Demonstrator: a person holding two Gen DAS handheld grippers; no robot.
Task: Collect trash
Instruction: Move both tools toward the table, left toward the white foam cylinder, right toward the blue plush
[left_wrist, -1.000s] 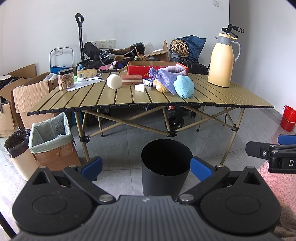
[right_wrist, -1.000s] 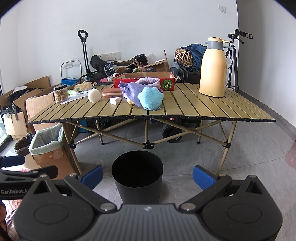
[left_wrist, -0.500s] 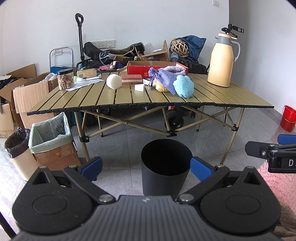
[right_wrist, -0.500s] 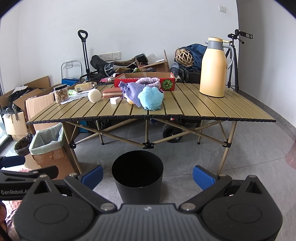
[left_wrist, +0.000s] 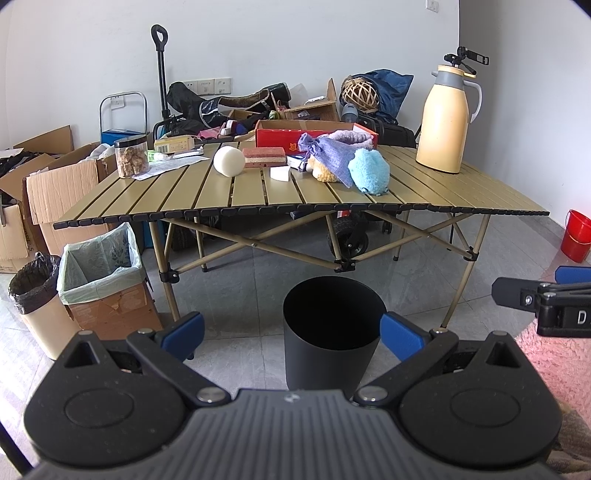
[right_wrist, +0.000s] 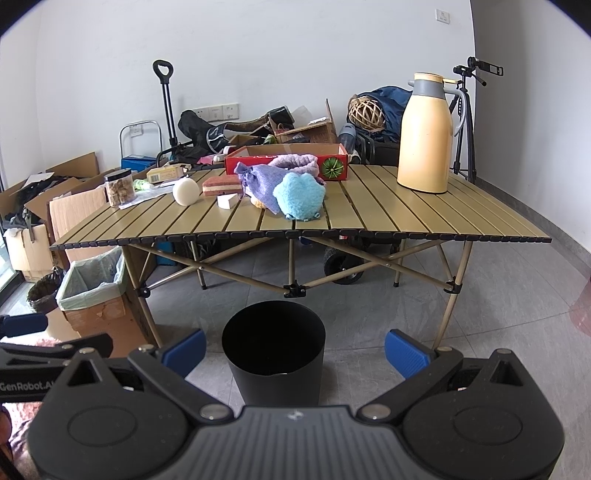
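A black round bin (left_wrist: 330, 332) (right_wrist: 274, 350) stands on the floor in front of a slatted folding table (left_wrist: 240, 197) (right_wrist: 388, 218). On the table lie a white foam roll (left_wrist: 229, 161) (right_wrist: 185, 191), a pink sponge block (left_wrist: 264, 156) (right_wrist: 221, 184), a small white block (left_wrist: 279, 173) (right_wrist: 226, 201), a purple cloth pouch (left_wrist: 328, 155) (right_wrist: 260, 180) and a fluffy blue cloth (left_wrist: 369, 171) (right_wrist: 299, 197). My left gripper (left_wrist: 291, 334) and right gripper (right_wrist: 294, 350) both hang open and empty, low and well short of the table, with the bin between their blue pads.
A tall yellow thermos (left_wrist: 445, 120) (right_wrist: 424, 134) stands at the table's right. A red box (right_wrist: 288, 162) and a snack jar (left_wrist: 131, 157) sit further back. A lined cardboard box (left_wrist: 99, 277) and a black-bagged bin (left_wrist: 33, 295) stand at the left, a red bucket (left_wrist: 576, 236) at the right.
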